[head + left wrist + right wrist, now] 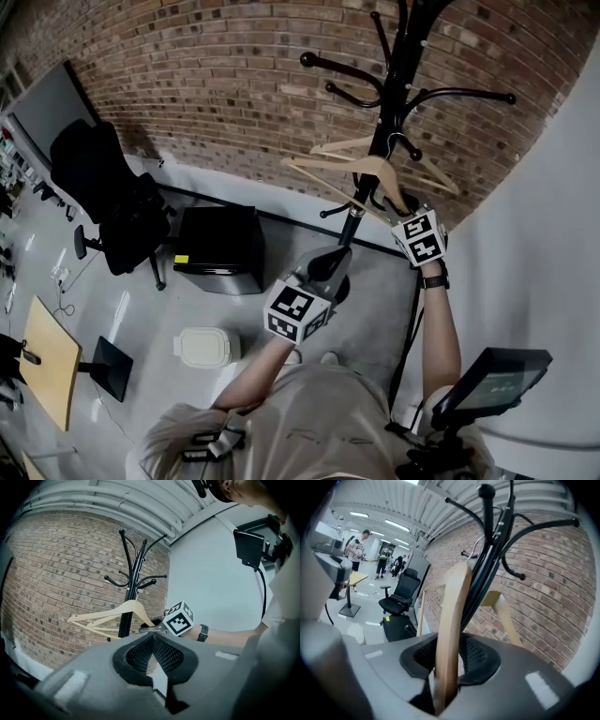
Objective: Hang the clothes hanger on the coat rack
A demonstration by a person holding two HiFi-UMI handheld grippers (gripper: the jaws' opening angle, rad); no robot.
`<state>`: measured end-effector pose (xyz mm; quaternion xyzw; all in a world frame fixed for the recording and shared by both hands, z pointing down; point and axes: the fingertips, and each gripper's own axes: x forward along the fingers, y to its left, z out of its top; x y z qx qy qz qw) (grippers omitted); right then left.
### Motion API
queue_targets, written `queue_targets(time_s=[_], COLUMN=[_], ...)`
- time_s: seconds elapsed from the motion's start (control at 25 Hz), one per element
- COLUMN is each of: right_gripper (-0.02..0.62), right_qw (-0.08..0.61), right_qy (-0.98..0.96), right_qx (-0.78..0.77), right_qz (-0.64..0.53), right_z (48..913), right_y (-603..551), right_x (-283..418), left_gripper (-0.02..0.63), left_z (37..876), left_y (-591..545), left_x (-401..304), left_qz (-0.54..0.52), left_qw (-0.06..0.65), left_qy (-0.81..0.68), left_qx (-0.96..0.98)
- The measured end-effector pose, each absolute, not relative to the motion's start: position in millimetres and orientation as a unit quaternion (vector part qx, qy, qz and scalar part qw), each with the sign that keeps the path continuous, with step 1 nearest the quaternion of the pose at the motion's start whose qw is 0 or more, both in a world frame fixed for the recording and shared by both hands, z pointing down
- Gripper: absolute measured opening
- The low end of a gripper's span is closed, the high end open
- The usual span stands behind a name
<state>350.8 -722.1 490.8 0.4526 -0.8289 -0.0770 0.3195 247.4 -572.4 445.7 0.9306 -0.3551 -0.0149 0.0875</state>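
While between jaws of right gripper point(449, 648), pale wooden clothes hanger point(453, 611) (smooth, curved).

A: Left gripper first?
B: Left gripper point(152, 639), bottom centre. Jaws together, nothing between them.
A: Beyond it?
B: Black coat rack point(136, 569) in front of a brick wall point(61, 573). A wooden hanger point(108, 615) sits across the pole, its left arm reaching out over the bricks. Hook too small to read.
A: Other gripper?
B: Right gripper point(149, 629) at the hanger's right end, marker cube point(180, 619) facing the camera. Grip unclear from here. Dark watch point(202, 633) on the wrist behind it.
A: Right side?
B: White wall point(206, 583), and a dark screen point(248, 548) on a stand, up high.
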Motion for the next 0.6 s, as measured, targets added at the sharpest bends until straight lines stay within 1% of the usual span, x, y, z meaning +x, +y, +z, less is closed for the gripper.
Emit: queue_targets(time_s=[0.08, 0.24, 0.36, 0.4, 0.56, 0.6], right_gripper=[0.117, 0.182, 0.245, 0.256, 0.259, 0.246], right_qw=[0.29, 0.244, 0.197, 0.181, 0.133, 0.121], right_qy=[-0.833, -0.842, -0.849, -0.85, -0.846, -0.841], right_qx=[0.464, 0.473, 0.481, 0.484, 0.506, 0.518], right_qz=[-0.081, -0.086, -0.098, -0.099, -0.102, -0.1], right_z=[479, 455, 440, 436, 427, 425], right_y=[-714, -687, -669, -662, -635, -628], right_x=[356, 362, 366, 366, 366, 367], left_gripper=[0.001, 0.002, 0.002, 0.002, 0.002, 0.002], left_z=[447, 447, 446, 446, 449, 451], left_y=[-570, -565, -561, -560, -557, -557], left_x=[253, 267, 279, 282, 290, 290], left_qz=[-0.012, -0.01, -0.012, -0.012, -0.007, -0.006], left_qw=[0.088, 0.092, 0.095, 0.094, 0.095, 0.097], left_qy=[-0.348, -0.331, -0.315, -0.311, -0.3, -0.301], left_qx=[0.933, 0.939, 0.944, 0.946, 0.949, 0.949])
